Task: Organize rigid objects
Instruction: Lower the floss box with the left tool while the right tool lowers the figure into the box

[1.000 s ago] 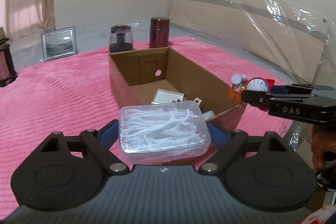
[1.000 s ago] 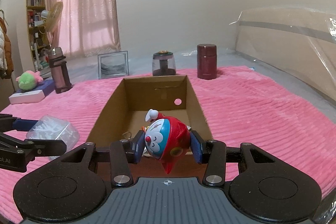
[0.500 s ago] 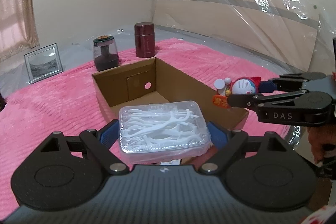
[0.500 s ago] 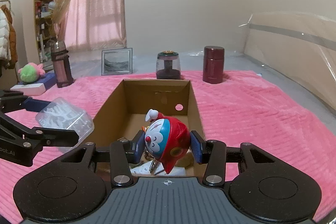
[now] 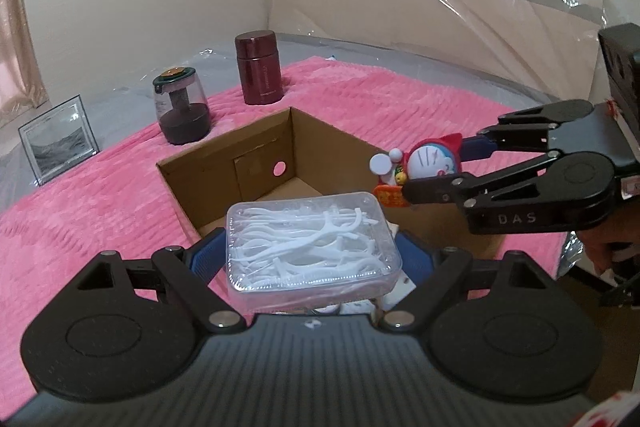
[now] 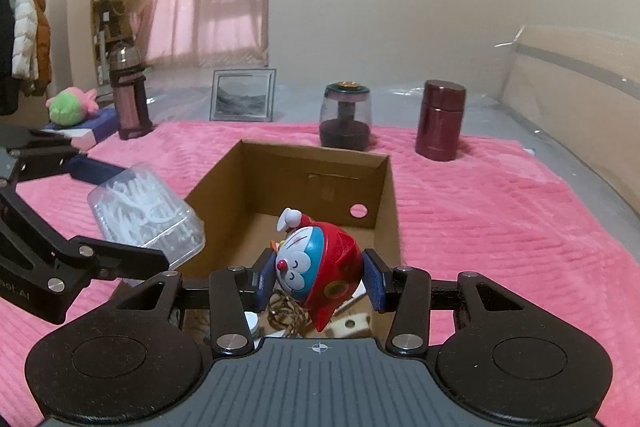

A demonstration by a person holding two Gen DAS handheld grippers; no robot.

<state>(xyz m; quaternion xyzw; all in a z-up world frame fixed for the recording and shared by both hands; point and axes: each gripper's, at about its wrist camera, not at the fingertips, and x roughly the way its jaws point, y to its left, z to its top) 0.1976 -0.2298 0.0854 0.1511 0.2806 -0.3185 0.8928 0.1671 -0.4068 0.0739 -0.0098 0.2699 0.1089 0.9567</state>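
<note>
My left gripper (image 5: pixel 312 259) is shut on a clear plastic box of white floss picks (image 5: pixel 310 243) and holds it above the near end of an open cardboard box (image 5: pixel 224 163). It also shows in the right wrist view (image 6: pixel 144 211). My right gripper (image 6: pixel 318 275) is shut on a red and blue Doraemon toy (image 6: pixel 320 269) and holds it over the cardboard box (image 6: pixel 384 195). The toy also shows in the left wrist view (image 5: pixel 430 163). Small items lie on the box floor, partly hidden.
A pink blanket (image 6: pixel 500 211) covers the surface. Behind the box stand a maroon flask (image 6: pixel 440 119), a clear grinder jar (image 6: pixel 346 115), a framed picture (image 6: pixel 243 95) and a dark bottle (image 6: pixel 128 95). A plush toy (image 6: pixel 68 107) lies far left. A plastic-wrapped headboard (image 5: pixel 460 27) stands right.
Both grippers have moved forward and higher over the cardboard box, each still holding its object. The two grippers now stand closer together.
</note>
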